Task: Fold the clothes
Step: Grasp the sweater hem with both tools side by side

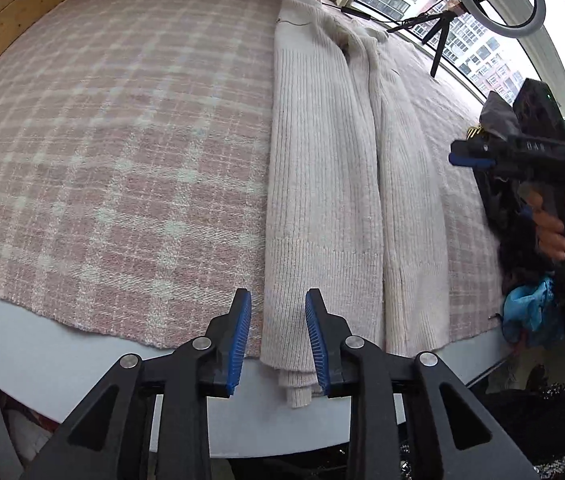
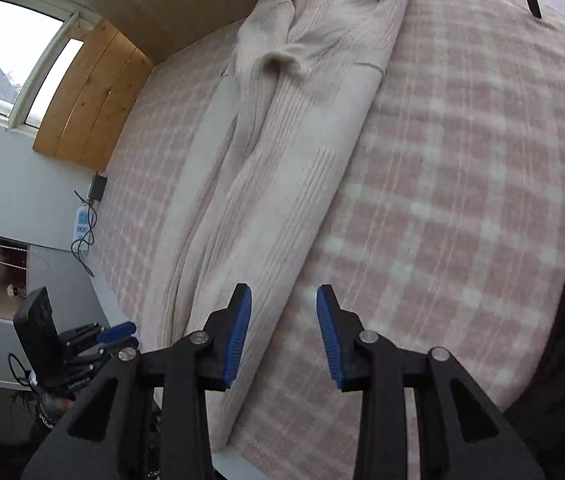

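Lying lengthwise on the pink plaid blanket (image 1: 102, 140), cream ribbed sweater (image 1: 322, 160), folded narrow, hem toward the near edge, collar pointing away; left gripper (image 1: 278, 336) parted, straddling the hem, pads not pressing; right gripper (image 2: 284, 336) parted, holding nothing

1. The left gripper (image 1: 278, 336) points steeply down, its blue pads (image 1: 240, 336) parted with a clear gap between them and pressing on nothing.
2. The right gripper (image 2: 284, 336) also tilts down, its jaws apart and empty.
3. In the left wrist view, a hand (image 1: 550, 228) grasps the right gripper's handle.
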Available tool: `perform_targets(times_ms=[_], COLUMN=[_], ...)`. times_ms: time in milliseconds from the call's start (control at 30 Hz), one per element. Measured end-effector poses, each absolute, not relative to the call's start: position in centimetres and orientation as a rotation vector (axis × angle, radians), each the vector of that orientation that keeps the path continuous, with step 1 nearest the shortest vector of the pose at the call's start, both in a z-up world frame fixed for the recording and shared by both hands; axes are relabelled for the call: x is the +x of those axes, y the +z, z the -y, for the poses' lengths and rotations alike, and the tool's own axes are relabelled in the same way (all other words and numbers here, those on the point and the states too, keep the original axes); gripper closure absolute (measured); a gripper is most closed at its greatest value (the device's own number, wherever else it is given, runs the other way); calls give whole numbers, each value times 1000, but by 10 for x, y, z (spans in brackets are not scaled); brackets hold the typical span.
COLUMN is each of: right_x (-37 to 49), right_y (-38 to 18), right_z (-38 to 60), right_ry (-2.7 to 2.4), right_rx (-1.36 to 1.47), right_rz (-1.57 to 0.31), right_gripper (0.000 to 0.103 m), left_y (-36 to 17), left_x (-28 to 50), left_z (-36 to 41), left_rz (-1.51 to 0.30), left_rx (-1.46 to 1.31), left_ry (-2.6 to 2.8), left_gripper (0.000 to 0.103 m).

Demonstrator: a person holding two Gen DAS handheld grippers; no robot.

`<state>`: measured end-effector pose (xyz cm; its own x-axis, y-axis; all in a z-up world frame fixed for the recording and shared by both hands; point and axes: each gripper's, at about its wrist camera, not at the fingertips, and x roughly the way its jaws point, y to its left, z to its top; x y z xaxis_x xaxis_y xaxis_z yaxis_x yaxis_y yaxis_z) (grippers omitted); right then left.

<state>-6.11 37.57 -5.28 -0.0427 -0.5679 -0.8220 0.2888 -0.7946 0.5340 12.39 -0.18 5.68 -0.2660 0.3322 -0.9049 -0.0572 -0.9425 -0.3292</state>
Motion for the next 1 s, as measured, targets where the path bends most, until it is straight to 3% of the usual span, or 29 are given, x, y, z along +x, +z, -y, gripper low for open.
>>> perform_targets(times_ms=[300,567,733,767,833,900,1000], right_x=[35,55,54,53,49,43,36], right_y=[-78,-80,-82,-83,-84,-87,-85], right_z=[-339,-322,-310,-309,-306,-309,-320], right_ry=[-2017,-2066,-2038,-2028,-2011,-1987,-1933], right_rx=[1708,1713,1675,1670,1657,1647,1615], right_rz=[355,300,256,257,266,327,485], right_gripper=[67,67,67,67,80,85,88], left_y=[43,42,41,41,42,43,51], left_x=[105,113,113,114,115,115,108], left_z=[-4,-20,-26,-27,-29,-28,-16], left_rz=[139,-18,-5,-3,9,49,238], left_rx=[-1644,-1588,-1587,-1589,-1590,-1575,-1550], left_ry=[2115,2057,2052,2054,2056,2049,1993], left_gripper=[65,60,61,64,77,89,92])
